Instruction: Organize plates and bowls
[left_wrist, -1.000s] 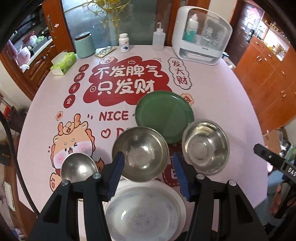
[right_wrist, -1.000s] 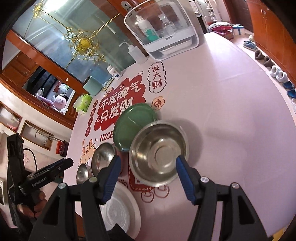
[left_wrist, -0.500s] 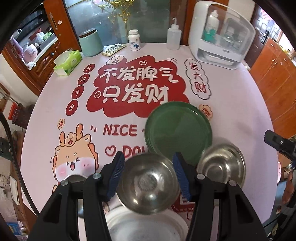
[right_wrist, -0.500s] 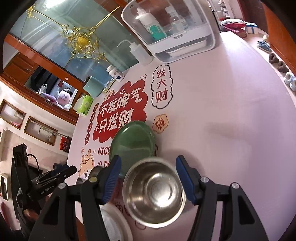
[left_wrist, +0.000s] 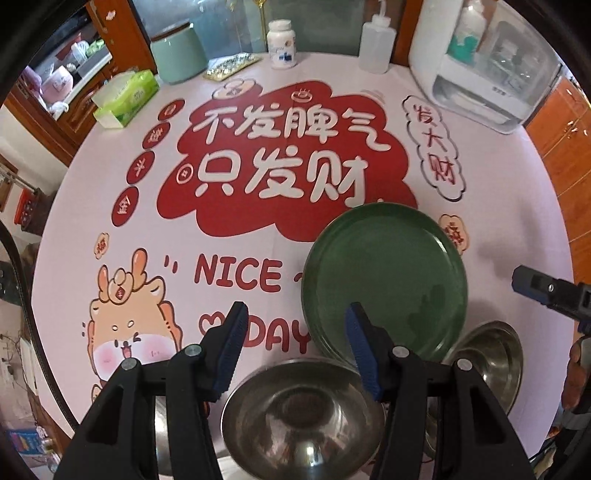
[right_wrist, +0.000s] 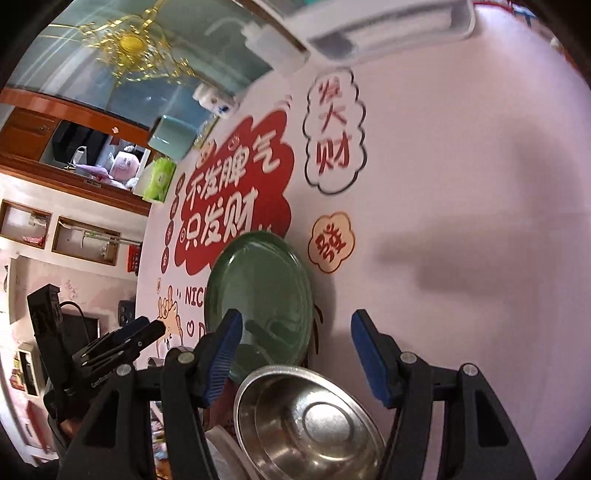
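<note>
Left wrist view: the left gripper (left_wrist: 295, 325) hangs over a round table (left_wrist: 517, 206) covered in a pink cartoon-print cloth, its jaws apart and holding nothing. Directly below them sits a steel bowl (left_wrist: 301, 417); a green plate (left_wrist: 384, 280) lies just beyond it, to the right, its near edge touching or overlapping the bowl's rim. A second steel bowl (left_wrist: 491, 362) rests at the plate's lower right. Along the table's far edge stand a mint canister (left_wrist: 179, 55), a white pill bottle (left_wrist: 282, 44), a squeeze bottle (left_wrist: 376, 46) and a clear-fronted white appliance (left_wrist: 480, 62).

Right wrist view: the right gripper (right_wrist: 295, 354) also has its jaws apart and empty, above a wide steel bowl (right_wrist: 310, 421) at the near edge. The green plate (right_wrist: 258, 288) lies just beyond that bowl. The left gripper (right_wrist: 122, 339) shows at the left.
</note>
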